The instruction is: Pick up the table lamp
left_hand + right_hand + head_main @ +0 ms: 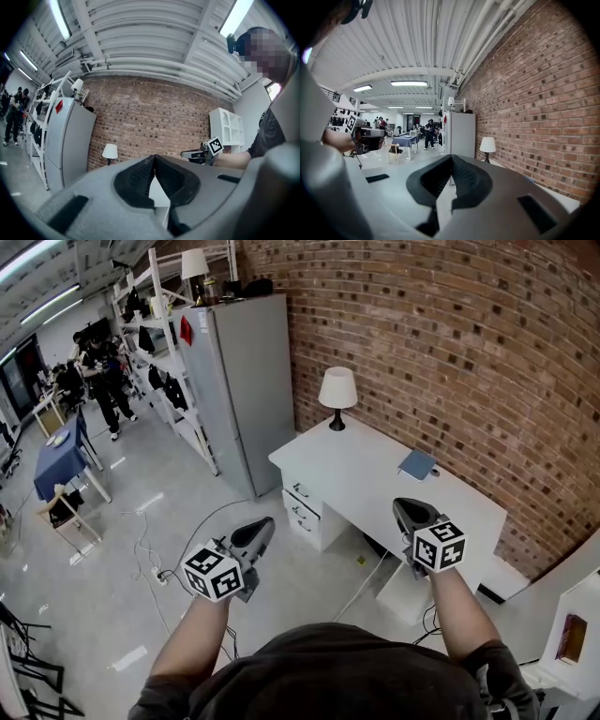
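The table lamp [337,395], with a white shade on a dark stem, stands at the far corner of a white desk [366,479] against the brick wall. It also shows small in the left gripper view [110,152] and the right gripper view [488,146]. My left gripper [265,524] hangs over the floor in front of the desk, shut and empty [153,158]. My right gripper [401,504] is over the desk's near edge, well short of the lamp, its jaws meeting at the tip with nothing between them [451,157].
A blue notebook [416,465] lies on the desk near the wall. A tall grey cabinet [239,381] and a shelf rack [155,343] stand left of the desk. Cables [155,563] trail on the floor. A blue-covered table [58,460] and people are far left.
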{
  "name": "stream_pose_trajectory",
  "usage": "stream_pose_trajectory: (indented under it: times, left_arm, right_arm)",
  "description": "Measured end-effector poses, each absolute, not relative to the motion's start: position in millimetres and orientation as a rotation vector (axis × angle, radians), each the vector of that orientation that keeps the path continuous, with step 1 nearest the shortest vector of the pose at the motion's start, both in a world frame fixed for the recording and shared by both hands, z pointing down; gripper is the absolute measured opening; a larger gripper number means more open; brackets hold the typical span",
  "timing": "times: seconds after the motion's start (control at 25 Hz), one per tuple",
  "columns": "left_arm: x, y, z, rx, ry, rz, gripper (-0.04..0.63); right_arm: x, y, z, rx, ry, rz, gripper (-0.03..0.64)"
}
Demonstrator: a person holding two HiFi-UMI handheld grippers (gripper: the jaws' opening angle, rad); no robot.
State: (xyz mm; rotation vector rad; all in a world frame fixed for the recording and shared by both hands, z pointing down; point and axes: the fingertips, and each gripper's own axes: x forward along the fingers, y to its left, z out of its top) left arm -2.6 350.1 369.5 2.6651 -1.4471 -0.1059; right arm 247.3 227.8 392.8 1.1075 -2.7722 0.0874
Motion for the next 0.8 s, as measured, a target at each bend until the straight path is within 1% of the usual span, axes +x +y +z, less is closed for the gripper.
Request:
stream_pose_trajectory:
  times: [0.4,0.56,0.8]
  left_arm:
    - [52,346,377,2.631,-1.48,-0.089,0.005]
    - [50,339,374,2.629,-1.488,-0.091,0.005]
    - [29,313,383,2.627,-1.461,-0.101,0.005]
  right_arm:
    - [297,211,404,1.052,-2.8,0.116,-0.006]
    - [294,203,405,1.044,-2.821,0.127,-0.006]
    - [273,182,413,1.048,-2.804,0.129,-0.006]
